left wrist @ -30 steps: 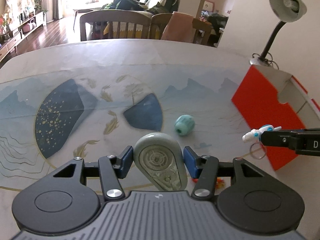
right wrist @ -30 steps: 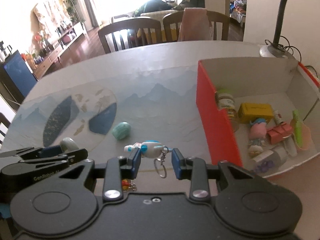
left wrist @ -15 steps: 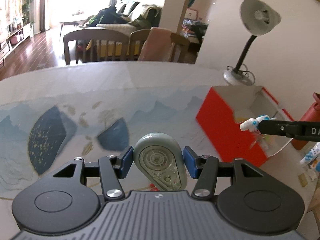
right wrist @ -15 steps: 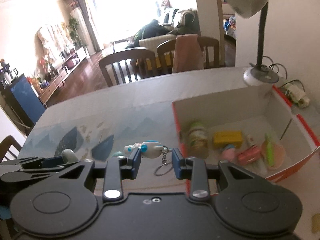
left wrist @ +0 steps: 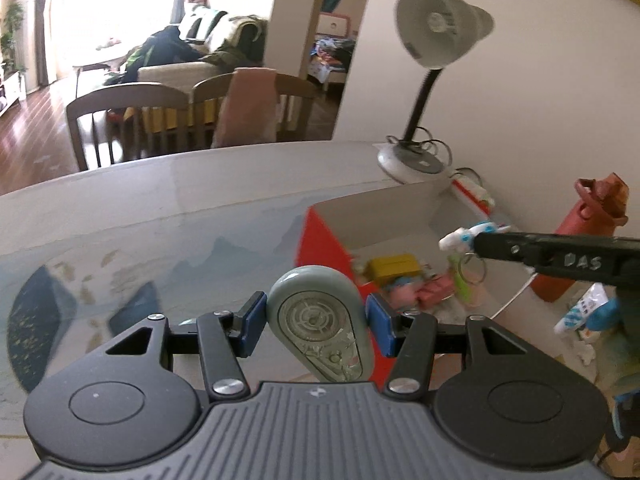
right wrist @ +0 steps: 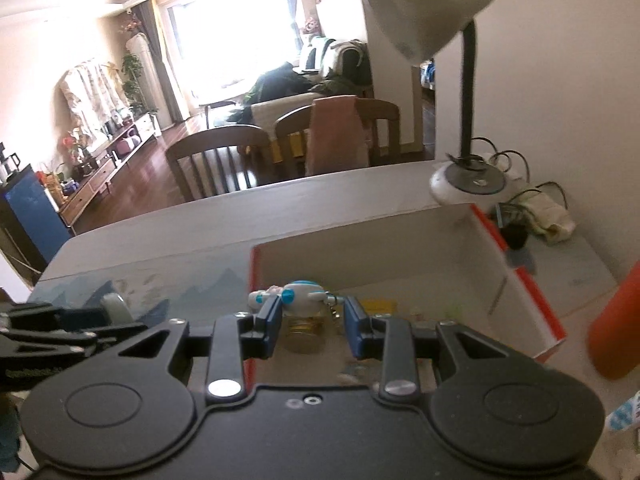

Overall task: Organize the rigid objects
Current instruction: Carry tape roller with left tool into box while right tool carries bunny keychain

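**Two items being carried over the red box**

A grey-green correction-tape dispenser (left wrist: pixel 318 322) is being clamped between the jaws of the left gripper (left wrist: pixel 316 326), its rounded end up and its narrow tip hanging below the jaw line. A small white-and-blue figure keychain (right wrist: pixel 298 295) is being gripped across its body by the jaws of the right gripper (right wrist: pixel 310 322), with its metal ring (left wrist: pixel 474 270) dangling beneath. The red box (right wrist: pixel 554 320) is lying ahead of and below both pairs of jaws; the keychain is being held above its near wall, while the dispenser is being held just short of that wall, to the left of it. Inside the box, beneath the right jaws, a small jar (right wrist: pixel 304 334) is standing, and a yellow block (left wrist: pixel 394 266) and pink pieces are lying further in. A lamp (right wrist: pixel 466 182) is standing on the desk (right wrist: pixel 200 224) beyond the box.

Several risks are being judged here. The dangling ring is likely to be caught on the box wall or on the jar if the keychain is lowered too near them. The dispenser, being held by curved sides, could be squeezed out of the jaws. If released from this position, it is likely to be dropped outside the box.
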